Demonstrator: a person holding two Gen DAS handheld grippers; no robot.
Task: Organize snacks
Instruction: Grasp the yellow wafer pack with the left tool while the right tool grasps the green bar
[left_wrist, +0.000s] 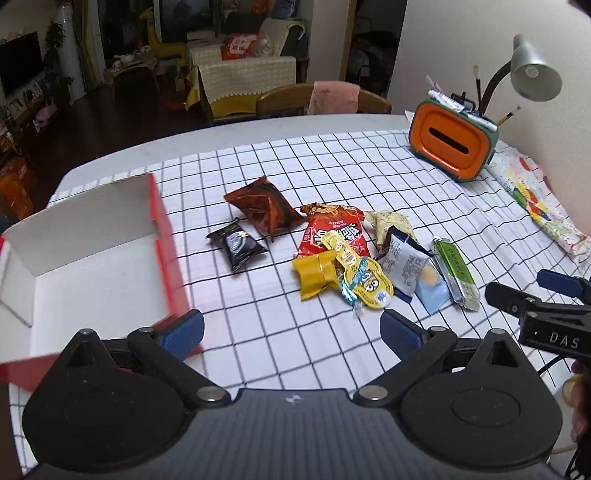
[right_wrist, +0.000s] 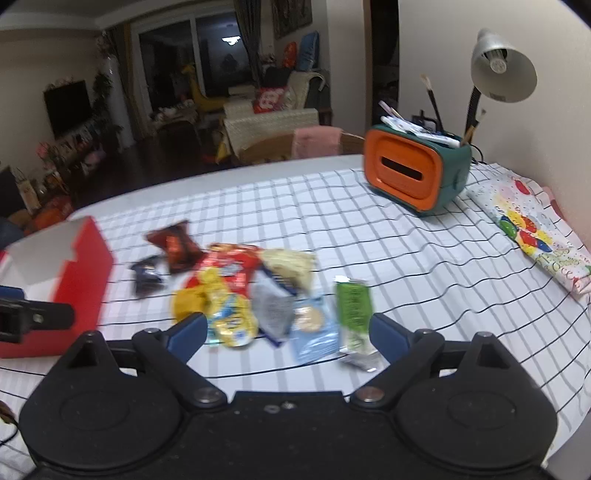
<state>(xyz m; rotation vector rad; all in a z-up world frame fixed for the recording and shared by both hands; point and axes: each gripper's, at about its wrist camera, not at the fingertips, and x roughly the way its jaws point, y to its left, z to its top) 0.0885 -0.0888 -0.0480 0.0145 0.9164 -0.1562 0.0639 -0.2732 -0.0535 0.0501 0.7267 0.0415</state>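
Note:
A pile of snack packets lies on the checked tablecloth: a brown packet, a black one, a red one, a yellow wrapped sweet, a yellow minion packet, a light blue biscuit packet and a green bar. An open red box with a white inside stands to the left. My left gripper is open and empty, just short of the pile. My right gripper is open and empty, with the green bar and blue packet between its fingers' reach.
An orange and green pen holder stands at the back right under a grey desk lamp. A colourful balloon-print bag lies along the right edge. A wooden chair with a pink cloth stands behind the table.

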